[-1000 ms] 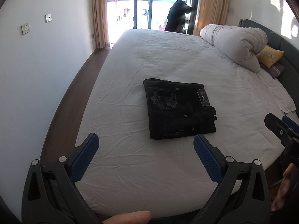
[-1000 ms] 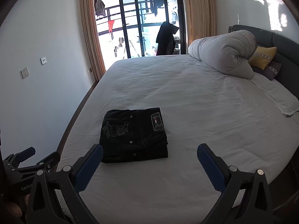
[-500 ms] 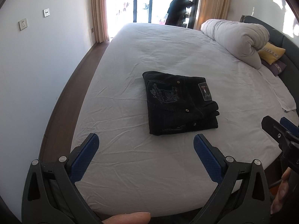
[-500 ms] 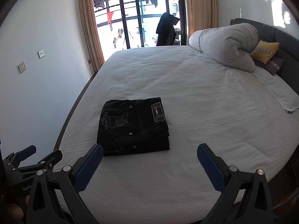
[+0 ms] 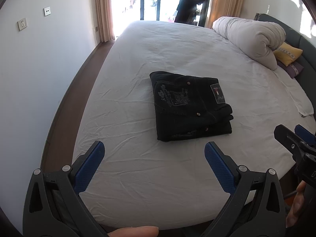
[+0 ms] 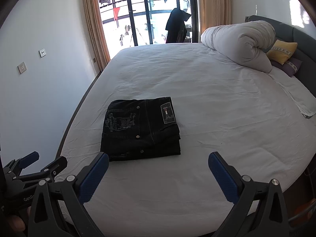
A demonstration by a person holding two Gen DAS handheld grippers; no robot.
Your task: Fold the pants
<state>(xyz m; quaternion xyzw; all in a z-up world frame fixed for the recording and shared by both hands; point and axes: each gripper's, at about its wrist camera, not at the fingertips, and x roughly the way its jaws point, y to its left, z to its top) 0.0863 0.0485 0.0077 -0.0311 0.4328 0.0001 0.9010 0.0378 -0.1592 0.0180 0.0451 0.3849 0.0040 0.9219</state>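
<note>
Looking thru left wrist view: pants (image 5: 189, 106) sit mid-frame on the bed (image 5: 138, 173), folded to a tidy black rectangle w/ stacked layers at its right edge. Left gripper (image 5: 154, 164) spread wide, holding nothing, short of the pants. Folding looks done; next, prob just a tidy-up or pull away.

Right wrist view: pants (image 6: 141, 130) centre-left, right gripper (image 6: 158, 169) wide apart, empty. Pocket embroidery seems to read "Valentines Day", not sure; patch (image 6: 167, 112) unreadable. Left gripper's body, lower left, reads "GenRo…".
</note>
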